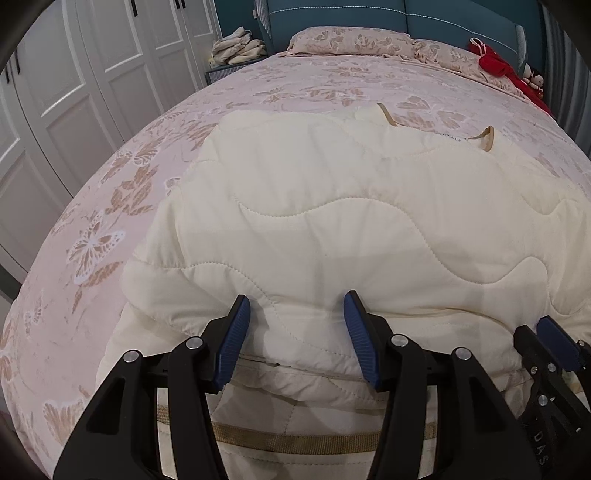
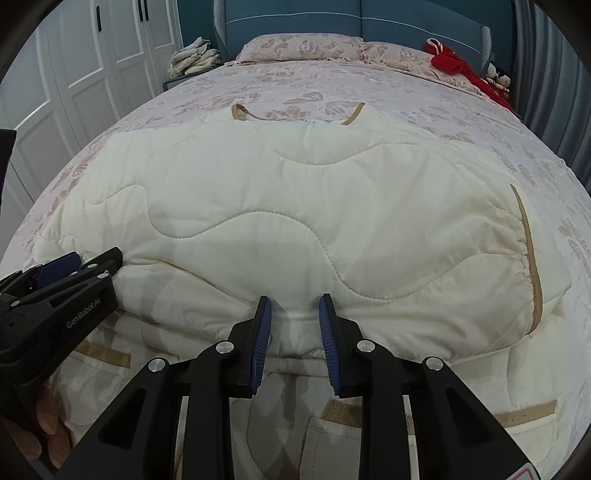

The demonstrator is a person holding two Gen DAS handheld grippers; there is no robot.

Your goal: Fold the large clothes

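Note:
A cream quilted garment [image 1: 332, 206] with tan trim lies spread on the bed, its near part folded over in layers. It also shows in the right wrist view [image 2: 295, 206]. My left gripper [image 1: 295, 325] is open, its blue pads on either side of the thick near fold, not closed on it. My right gripper [image 2: 295, 317] is open with a narrower gap, at the same near fold further right. The left gripper shows at the left of the right wrist view [image 2: 62, 273]. The right gripper shows at the right edge of the left wrist view [image 1: 554, 343].
The bed has a pink butterfly-print cover [image 1: 110, 206] and pillows [image 2: 303, 46] against a teal headboard [image 2: 332, 22]. A red item [image 2: 454, 61] and small dolls lie at the far right. Folded cloths [image 1: 240, 46] sit on a bedside stand. White wardrobe doors [image 1: 74, 74] stand left.

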